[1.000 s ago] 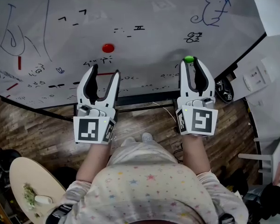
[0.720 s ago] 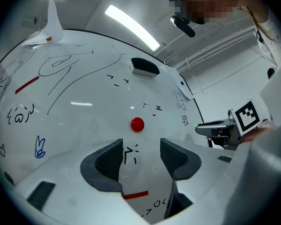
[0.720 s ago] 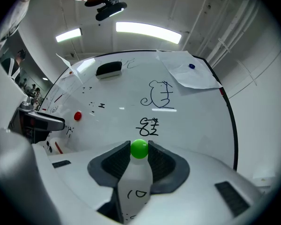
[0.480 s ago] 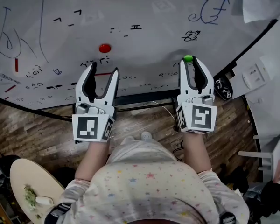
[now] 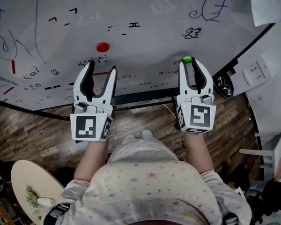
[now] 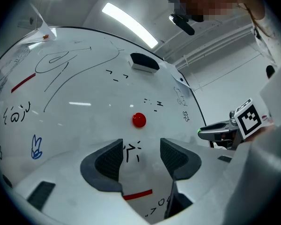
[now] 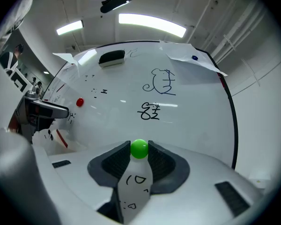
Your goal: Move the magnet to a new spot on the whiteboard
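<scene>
1. Left gripper [image 5: 101, 67]: fingers [image 6: 107, 159] spread wide, nothing between them.
2. Right gripper [image 5: 188, 63]: fingers closed on green magnet [image 7: 139, 148].
3. Both forearms [image 5: 96, 156] bare, extended forward, roughly parallel.
4. Grippers level, well apart, tips at whiteboard's [image 5: 145, 46] lower edge.

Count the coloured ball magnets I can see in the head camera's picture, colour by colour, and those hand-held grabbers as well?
Red magnet: 1
Green magnet: 1
Grippers: 2, the left gripper open and empty, the right gripper shut on the green magnet
Total: 4
</scene>
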`<state>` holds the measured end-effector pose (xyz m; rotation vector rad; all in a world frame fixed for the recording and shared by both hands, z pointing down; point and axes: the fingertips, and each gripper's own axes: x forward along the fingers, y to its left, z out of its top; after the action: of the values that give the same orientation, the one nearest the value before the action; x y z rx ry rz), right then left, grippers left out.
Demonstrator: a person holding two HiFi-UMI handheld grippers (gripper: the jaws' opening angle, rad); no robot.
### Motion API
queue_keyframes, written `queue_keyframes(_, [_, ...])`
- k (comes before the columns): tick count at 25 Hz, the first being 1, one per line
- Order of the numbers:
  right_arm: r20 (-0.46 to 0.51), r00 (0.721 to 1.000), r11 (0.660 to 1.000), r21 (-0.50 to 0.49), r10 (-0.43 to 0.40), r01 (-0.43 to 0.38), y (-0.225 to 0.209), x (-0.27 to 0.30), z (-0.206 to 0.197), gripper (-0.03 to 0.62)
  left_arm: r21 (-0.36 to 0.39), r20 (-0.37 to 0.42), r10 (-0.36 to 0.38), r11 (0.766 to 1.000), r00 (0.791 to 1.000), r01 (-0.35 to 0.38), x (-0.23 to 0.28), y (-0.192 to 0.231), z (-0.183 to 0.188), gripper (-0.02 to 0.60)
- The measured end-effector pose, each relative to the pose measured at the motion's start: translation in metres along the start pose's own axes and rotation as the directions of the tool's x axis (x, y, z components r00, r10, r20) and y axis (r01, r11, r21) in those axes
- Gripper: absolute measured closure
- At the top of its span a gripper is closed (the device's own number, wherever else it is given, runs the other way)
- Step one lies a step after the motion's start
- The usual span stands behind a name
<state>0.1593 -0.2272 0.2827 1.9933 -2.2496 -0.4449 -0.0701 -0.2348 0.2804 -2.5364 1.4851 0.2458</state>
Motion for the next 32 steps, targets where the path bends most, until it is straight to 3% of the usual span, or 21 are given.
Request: queue_keyframes(32, [-0.125, 0.992, 0.998, 0.056, -0.003, 0.01, -0.002, 0.012, -0.069, 0.476, 0.018, -0.023, 0.017, 1.0, 1.0, -0.017, 0.002, 0.003, -0.007, 0.351])
